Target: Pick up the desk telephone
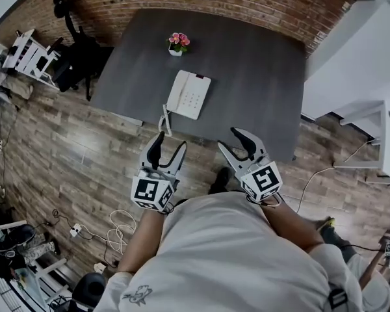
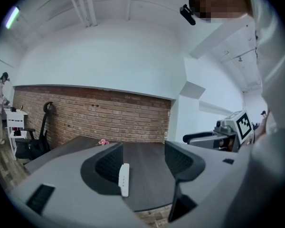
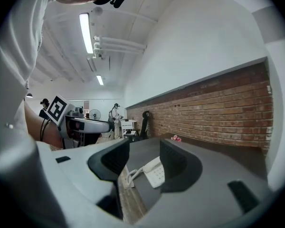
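Left gripper (image 1: 170, 142) hangs over the wood-plank floor (image 1: 84, 161), jaws spread wide, nothing between them. Just ahead, the white desk telephone (image 1: 188, 95) lies flat near the front edge of the dark grey table (image 1: 253, 77), with its coiled cord (image 1: 164, 119) at its near left corner. Behind it, a small white pot (image 1: 175, 52) holds pink flowers (image 1: 179, 39). Right gripper (image 1: 230, 138) is open too, and empty.
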`<control>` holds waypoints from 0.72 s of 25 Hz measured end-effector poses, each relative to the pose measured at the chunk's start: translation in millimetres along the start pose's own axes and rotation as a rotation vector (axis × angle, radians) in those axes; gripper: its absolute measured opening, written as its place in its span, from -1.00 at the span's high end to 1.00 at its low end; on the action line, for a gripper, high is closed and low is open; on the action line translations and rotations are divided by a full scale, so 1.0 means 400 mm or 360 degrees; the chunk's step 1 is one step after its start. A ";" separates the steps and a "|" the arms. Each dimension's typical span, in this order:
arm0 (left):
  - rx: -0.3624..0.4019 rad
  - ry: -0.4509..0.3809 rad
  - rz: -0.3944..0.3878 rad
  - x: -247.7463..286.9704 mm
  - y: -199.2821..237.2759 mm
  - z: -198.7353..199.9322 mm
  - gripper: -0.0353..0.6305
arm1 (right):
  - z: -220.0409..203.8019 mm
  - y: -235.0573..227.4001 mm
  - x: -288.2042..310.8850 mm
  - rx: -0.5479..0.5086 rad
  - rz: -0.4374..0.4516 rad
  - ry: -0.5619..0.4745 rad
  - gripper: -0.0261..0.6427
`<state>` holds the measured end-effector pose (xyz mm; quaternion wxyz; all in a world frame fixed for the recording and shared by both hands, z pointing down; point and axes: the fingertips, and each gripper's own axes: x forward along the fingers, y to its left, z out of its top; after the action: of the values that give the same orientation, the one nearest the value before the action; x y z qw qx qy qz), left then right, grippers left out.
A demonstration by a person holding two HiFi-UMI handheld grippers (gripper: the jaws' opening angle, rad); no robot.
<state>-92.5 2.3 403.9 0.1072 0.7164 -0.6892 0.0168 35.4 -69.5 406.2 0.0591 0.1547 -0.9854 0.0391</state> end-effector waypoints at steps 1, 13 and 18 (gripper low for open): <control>0.0003 0.0007 -0.0014 0.029 -0.006 0.002 0.02 | 0.000 -0.027 0.000 0.0004 -0.0009 -0.0001 0.31; 0.0013 0.0064 -0.0210 0.252 -0.053 0.015 0.02 | -0.025 -0.198 0.004 0.0082 -0.0139 0.0017 0.31; 0.0020 0.0078 -0.0323 0.320 -0.021 0.023 0.02 | -0.012 -0.239 0.048 0.0083 -0.0228 0.0019 0.31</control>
<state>-79.0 -125.0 415.9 0.1206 0.7825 -0.6102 0.0278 47.4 -165.6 419.2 0.0634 0.2262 -0.9701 0.0614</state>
